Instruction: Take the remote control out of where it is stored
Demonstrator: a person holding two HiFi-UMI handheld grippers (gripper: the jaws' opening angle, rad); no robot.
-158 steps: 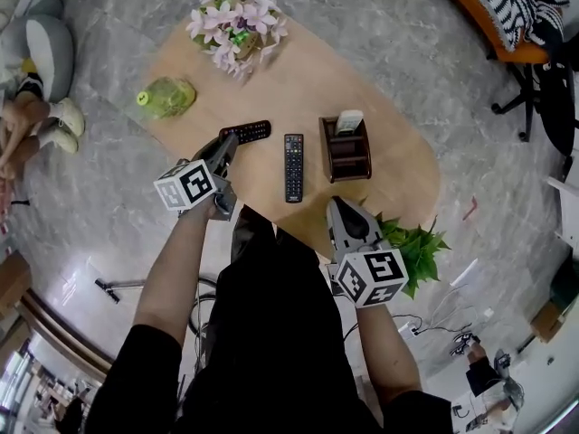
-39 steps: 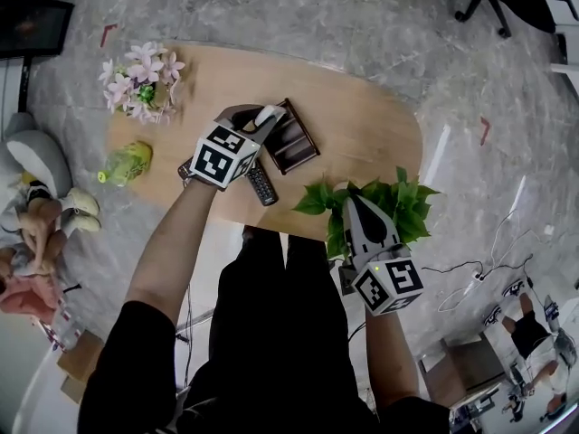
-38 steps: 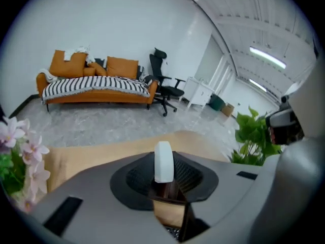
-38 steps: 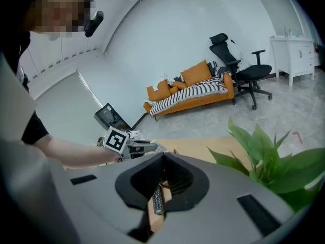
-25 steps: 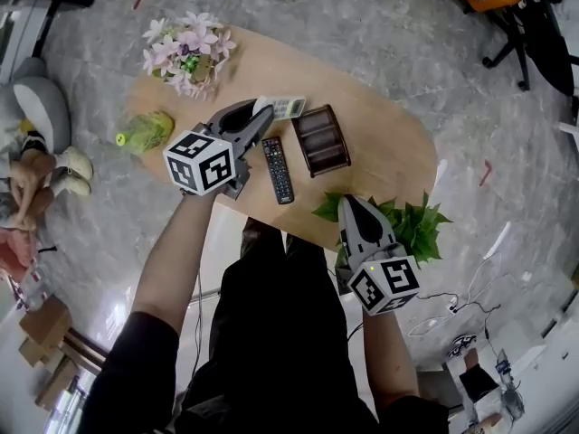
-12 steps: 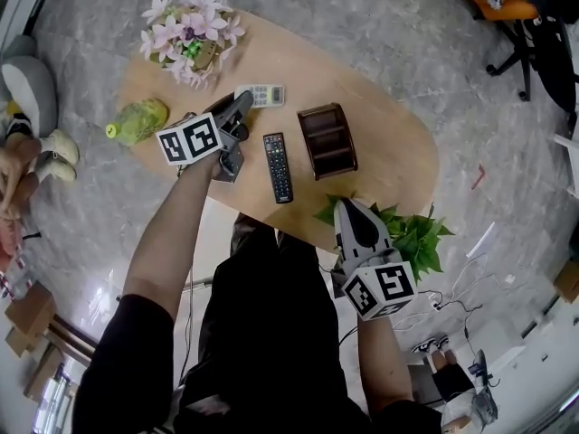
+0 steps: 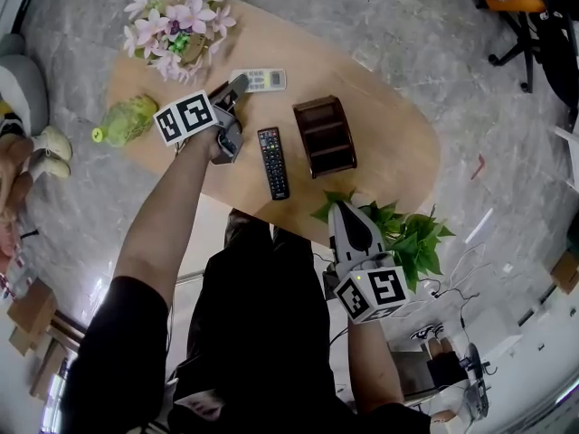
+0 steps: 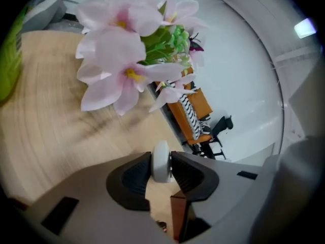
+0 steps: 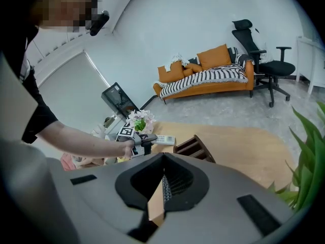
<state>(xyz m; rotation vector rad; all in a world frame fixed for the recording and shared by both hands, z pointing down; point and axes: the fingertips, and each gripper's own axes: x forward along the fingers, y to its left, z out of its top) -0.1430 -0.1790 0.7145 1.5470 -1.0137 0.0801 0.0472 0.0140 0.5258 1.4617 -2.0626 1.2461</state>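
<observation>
Item 1: white remote (image 7: 262,80), out of the brown holder (image 7: 324,136) and to the holder's left, low at the wooden surface (image 7: 389,143). I cannot tell whether it rests there. My left claw (image 8: 161,162) is clenched on its near end.

Item 2: black remote (image 7: 272,162), flat on the surface just left of the holder.

Item 3: my right claw (image 9: 161,182), jaws closed on nothing, on the holder's near side by the plant (image 7: 412,238).

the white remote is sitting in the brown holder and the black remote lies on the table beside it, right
Not quite. The white remote is out of the brown holder, whose slots look empty in the head view. It is over by the flowers, gripped at one end by the left gripper. The black remote does lie on the table beside the holder.
</observation>
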